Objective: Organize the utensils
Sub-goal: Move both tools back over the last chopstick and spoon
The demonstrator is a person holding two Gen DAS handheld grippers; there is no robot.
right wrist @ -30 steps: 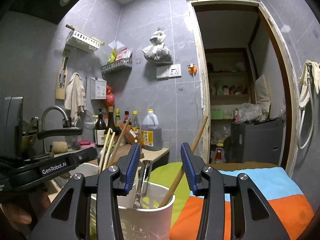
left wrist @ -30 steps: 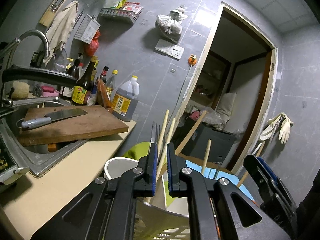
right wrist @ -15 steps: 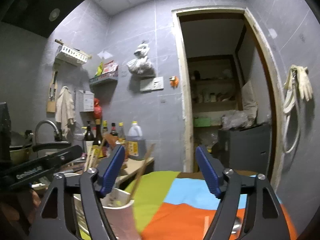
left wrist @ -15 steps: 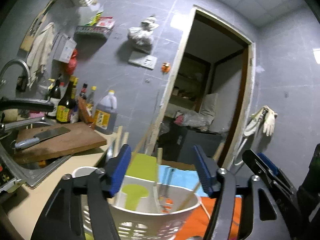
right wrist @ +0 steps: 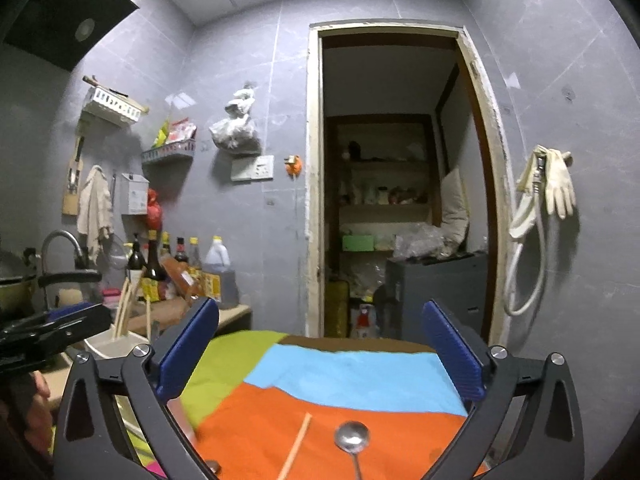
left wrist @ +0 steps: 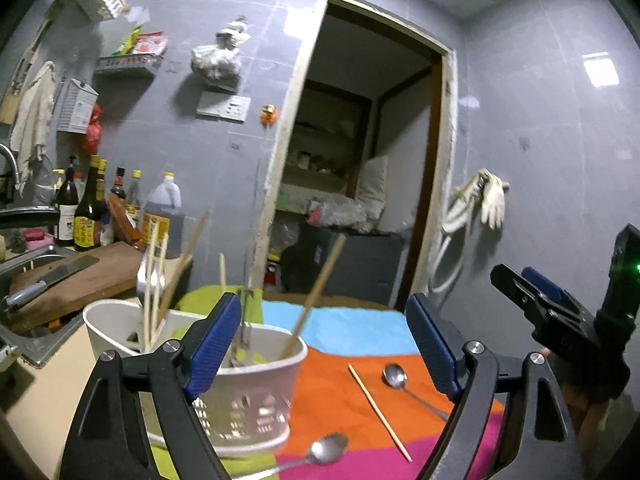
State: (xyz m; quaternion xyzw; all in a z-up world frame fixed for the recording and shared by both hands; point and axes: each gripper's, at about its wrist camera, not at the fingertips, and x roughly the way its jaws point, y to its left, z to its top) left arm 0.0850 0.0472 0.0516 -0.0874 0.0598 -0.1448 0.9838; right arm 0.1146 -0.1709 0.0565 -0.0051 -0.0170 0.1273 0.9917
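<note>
We are opening both hand-held grippers, left and right, each holding nothing. Beside the holder, a chopstick and two spoons are lying on the cloth.

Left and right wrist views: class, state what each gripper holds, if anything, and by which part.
Nothing is held. The left gripper and right gripper both have jaws opening, with nothing between them.

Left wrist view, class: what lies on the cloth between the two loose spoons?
A single chopstick lies on the orange patch between the far spoon and the near spoon, touching neither. The left wrist view shows it.
</note>
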